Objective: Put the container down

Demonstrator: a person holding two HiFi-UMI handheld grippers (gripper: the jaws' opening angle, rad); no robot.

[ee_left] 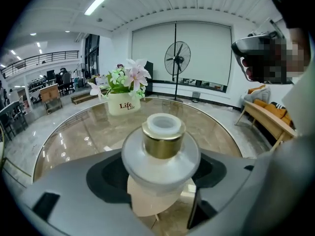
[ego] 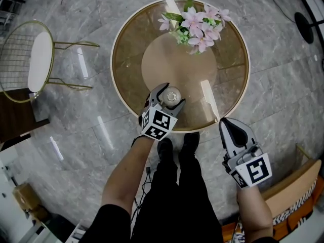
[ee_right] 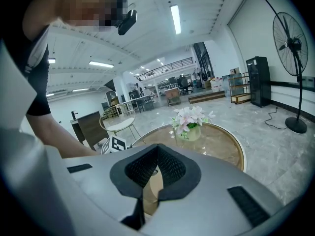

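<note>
A small frosted white container (ego: pixel 172 94) with a gold collar sits between the jaws of my left gripper (ego: pixel 170 96), which is shut on its round body. It is over the near part of the round glass table (ego: pixel 230 77). Whether its base touches the glass I cannot tell. In the left gripper view the container (ee_left: pixel 161 154) fills the middle, upright, with the jaws of the left gripper (ee_left: pixel 160 183) closed round it. My right gripper (ego: pixel 226 124) is at the table's near right edge, shut and empty. Its jaws meet in the right gripper view (ee_right: pixel 155 173).
A white pot of pink flowers (ego: pixel 195 27) stands at the table's far side. A gold wire chair (ego: pixel 38 59) is on the left, a wooden bench (ego: pixel 298 186) at lower right, and a fan's base (ego: pixel 306 27) at upper right. The person's legs are below the table edge.
</note>
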